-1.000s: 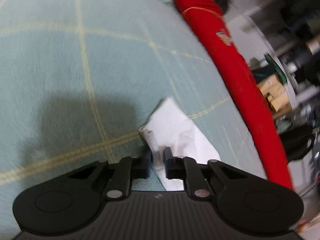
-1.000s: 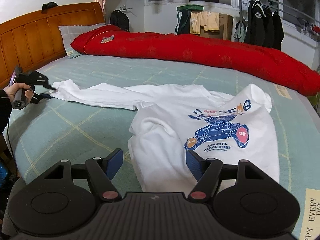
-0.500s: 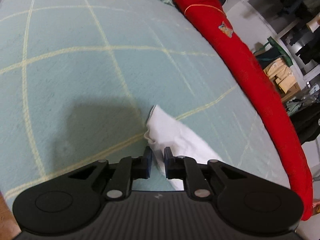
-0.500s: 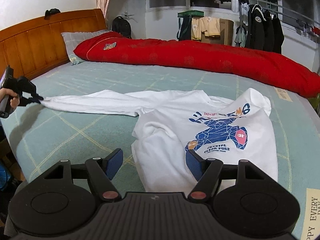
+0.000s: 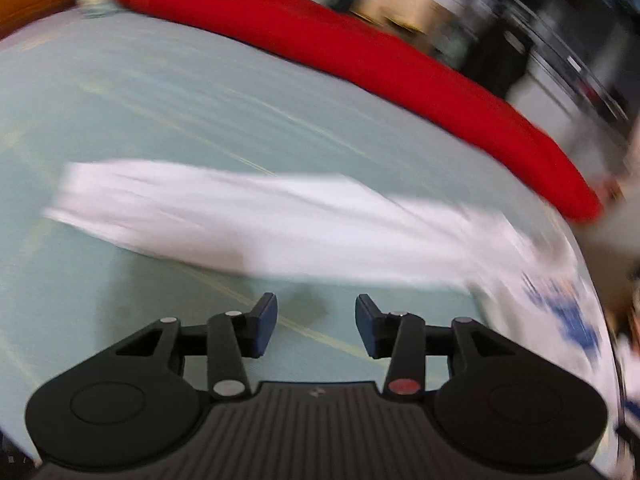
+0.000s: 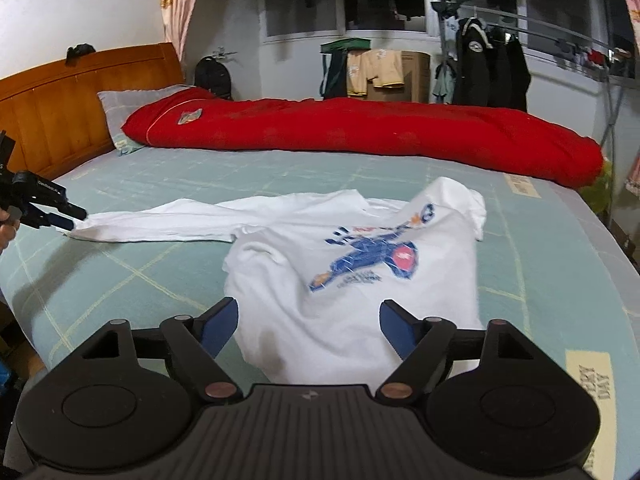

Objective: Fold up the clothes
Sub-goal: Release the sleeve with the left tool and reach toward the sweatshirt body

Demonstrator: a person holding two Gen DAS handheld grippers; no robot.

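Note:
A white long-sleeved shirt [image 6: 352, 280] with a blue print lies on the green checked bed [image 6: 120, 280]. Its sleeve [image 6: 180, 220] stretches flat to the left. My left gripper [image 6: 74, 218] hangs just off the cuff at the bed's left edge. In the blurred left wrist view its jaws [image 5: 316, 324] are opening with only sheet between them, and the sleeve [image 5: 240, 216] lies ahead of the fingers. My right gripper [image 6: 308, 306] hovers over the shirt's near hem, jaws opening wide, with no cloth pinched between the pads.
A long red quilt [image 6: 360, 132] lies across the far side of the bed, with a pillow [image 6: 120, 108] and a wooden headboard [image 6: 60, 104] at the left. Clothes hang on a rack [image 6: 488, 68] behind. A person's hand [image 6: 6, 232] holds the left gripper.
The left gripper let go of the sleeve cuff, opened, and swung back and up with a roll. The sleeve now lies stretched on the sheet. The right gripper shifted slightly and opened wider.

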